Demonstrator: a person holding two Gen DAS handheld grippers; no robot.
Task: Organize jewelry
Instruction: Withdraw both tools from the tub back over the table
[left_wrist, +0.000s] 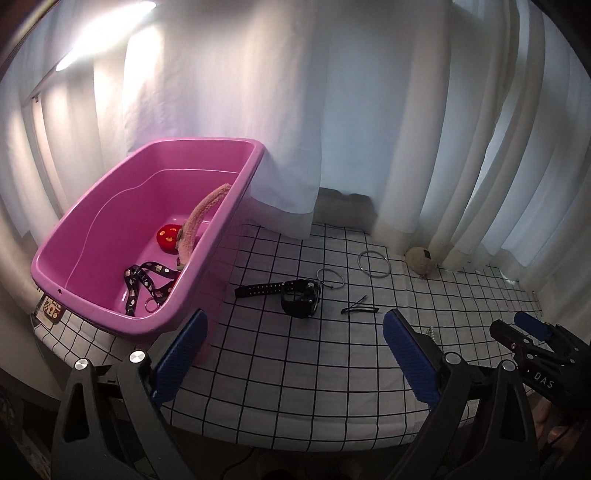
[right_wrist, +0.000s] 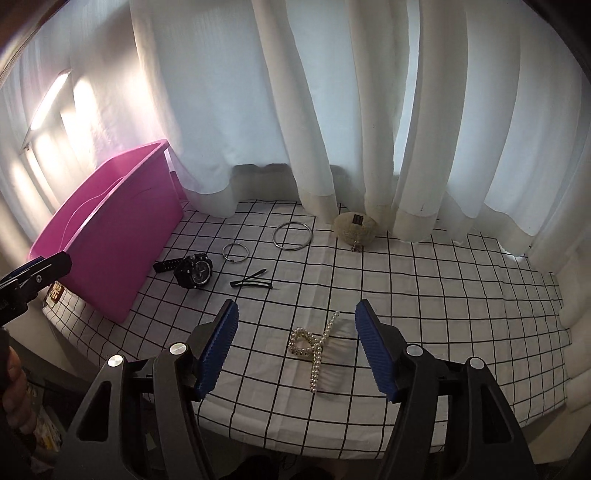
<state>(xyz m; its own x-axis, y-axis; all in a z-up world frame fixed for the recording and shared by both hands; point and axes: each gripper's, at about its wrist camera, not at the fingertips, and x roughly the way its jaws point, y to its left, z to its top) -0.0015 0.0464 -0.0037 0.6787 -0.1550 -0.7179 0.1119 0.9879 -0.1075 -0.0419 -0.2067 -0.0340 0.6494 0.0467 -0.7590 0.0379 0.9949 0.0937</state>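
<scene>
Lying between the spread, empty right gripper (right_wrist: 295, 354) pads, lower centre, is a white pearl-beaded hair comb (right_wrist: 314, 345); its clear teeth are showing only faintly.

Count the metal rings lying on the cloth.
2: small ring beside the watch; large ring farther back, near the curtain. None seems hidden.

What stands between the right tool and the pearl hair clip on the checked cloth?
Nothing visible. The pearl hair clip lies alone on bare checked cloth, just ahead of the open right tool. The black watch and hairpins lie farther off, toward the pink bin.
</scene>
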